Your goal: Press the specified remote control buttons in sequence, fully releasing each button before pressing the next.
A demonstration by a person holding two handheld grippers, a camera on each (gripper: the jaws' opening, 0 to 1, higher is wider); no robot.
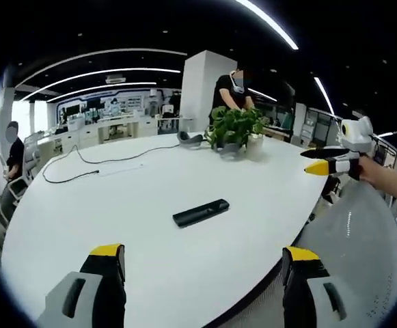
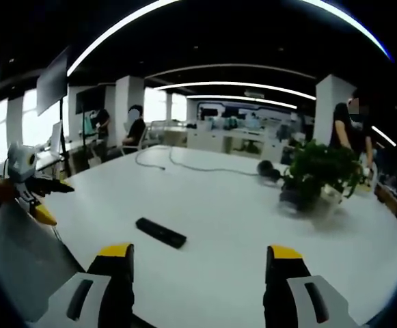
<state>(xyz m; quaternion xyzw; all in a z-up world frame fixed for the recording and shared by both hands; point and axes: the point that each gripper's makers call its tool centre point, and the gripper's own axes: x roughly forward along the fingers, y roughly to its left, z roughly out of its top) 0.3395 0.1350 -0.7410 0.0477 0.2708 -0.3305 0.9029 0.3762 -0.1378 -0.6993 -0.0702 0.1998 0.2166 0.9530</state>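
A black remote control lies flat on the white oval table, with both grippers held short of it and apart from it. My left gripper is open, its yellow-tipped jaws spread wide over the near table edge with nothing between them. In the right gripper view the remote lies a little left of centre, beyond my right gripper, which is also open and holds nothing. The right gripper enters the left gripper view off the table's right edge. The left gripper shows at the left of the right gripper view.
A potted green plant stands at the far side of the table, with headphones beside it and a black cable trailing left. One person stands behind the plant; others sit at desks further back.
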